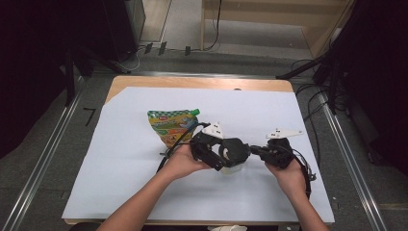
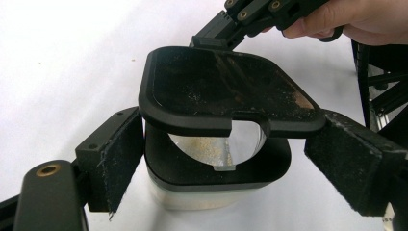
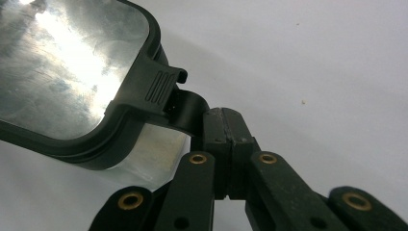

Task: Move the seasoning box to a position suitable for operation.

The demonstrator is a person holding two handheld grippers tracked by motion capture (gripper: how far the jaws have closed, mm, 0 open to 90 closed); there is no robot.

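A clear square container point(image 2: 211, 190) with a black rim stands on the white sheet, with pale crumbs inside. Its black hinged lid point(image 2: 226, 91) is tilted up, half open. My left gripper point(image 2: 226, 163) straddles the container, and its pads point(image 2: 115, 159) press on the container's two sides. My right gripper point(image 3: 223, 130) is shut on the lid's black tab point(image 3: 185, 108) and holds the lid point(image 3: 62, 72) raised. In the high view the left gripper point(image 1: 214, 153) and right gripper point(image 1: 256, 150) meet at the container point(image 1: 232, 168) near the table's front middle.
A green and yellow spouted pouch point(image 1: 172, 126) lies flat just behind the left hand. White paper point(image 1: 120, 159) covers the wooden table. Cables trail from both grippers. Dark stands and floor cables surround the table.
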